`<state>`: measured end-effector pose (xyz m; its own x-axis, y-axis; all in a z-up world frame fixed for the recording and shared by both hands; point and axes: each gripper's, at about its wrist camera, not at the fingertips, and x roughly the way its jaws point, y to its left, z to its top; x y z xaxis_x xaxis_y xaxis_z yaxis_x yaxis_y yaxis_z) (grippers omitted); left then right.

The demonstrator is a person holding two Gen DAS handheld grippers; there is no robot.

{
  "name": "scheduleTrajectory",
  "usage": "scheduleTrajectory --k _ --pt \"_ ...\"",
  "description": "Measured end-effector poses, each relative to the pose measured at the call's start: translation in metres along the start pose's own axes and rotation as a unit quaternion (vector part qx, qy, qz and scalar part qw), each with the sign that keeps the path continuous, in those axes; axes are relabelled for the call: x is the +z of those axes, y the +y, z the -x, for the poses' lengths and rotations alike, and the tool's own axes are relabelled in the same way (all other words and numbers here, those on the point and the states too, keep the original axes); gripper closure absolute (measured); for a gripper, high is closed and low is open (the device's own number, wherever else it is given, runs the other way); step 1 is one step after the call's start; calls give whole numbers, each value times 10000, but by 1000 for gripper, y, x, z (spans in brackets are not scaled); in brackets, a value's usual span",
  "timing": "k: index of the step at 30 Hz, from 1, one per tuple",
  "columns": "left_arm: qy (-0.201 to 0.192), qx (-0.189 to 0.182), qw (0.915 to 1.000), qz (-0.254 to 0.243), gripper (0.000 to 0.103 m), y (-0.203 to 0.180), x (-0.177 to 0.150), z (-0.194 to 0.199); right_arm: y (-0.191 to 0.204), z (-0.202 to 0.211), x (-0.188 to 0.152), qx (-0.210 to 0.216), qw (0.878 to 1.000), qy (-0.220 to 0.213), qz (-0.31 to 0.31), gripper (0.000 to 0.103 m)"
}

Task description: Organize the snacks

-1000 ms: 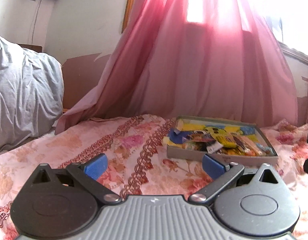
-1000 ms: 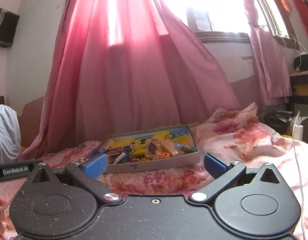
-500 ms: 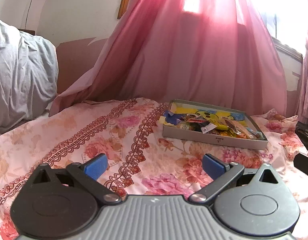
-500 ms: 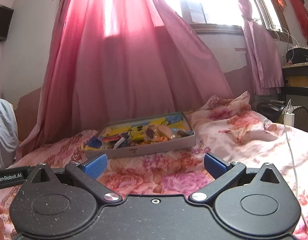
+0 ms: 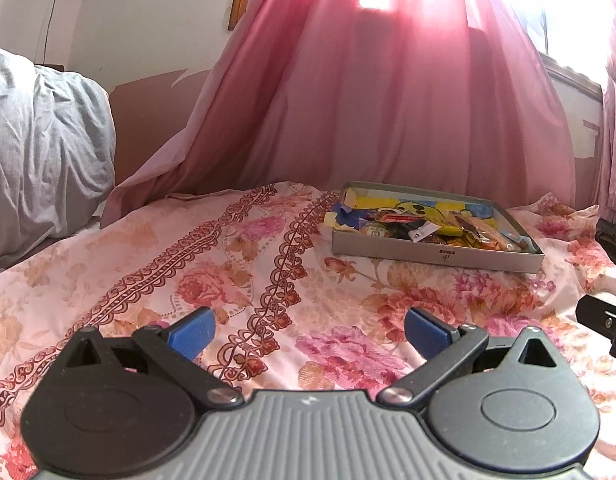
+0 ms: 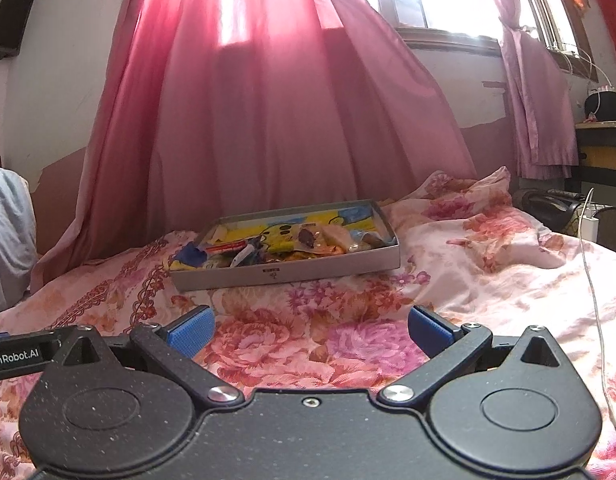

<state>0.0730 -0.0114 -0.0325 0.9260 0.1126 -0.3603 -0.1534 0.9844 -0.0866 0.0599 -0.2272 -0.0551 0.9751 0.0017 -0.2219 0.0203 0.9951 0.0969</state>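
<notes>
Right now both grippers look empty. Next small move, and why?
Probably bring the right gripper forward toward the grey tray. Both it and the left gripper are open and hold nothing, the snacks lie piled in the tray on the floral bedspread, and the tray sits more squarely ahead in the right wrist view.

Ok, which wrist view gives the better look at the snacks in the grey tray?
The right wrist view: the grey tray sits near centre, its snacks spread across the frame. In the left wrist view the tray lies off to the right, and its snacks overlap more.
</notes>
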Motion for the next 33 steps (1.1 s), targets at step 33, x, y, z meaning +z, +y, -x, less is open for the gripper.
scheduleTrajectory --k 33 --pt "-88 -26 9999 -100 0 1 -1 5 3 0 -2 69 9999 51 149 1"
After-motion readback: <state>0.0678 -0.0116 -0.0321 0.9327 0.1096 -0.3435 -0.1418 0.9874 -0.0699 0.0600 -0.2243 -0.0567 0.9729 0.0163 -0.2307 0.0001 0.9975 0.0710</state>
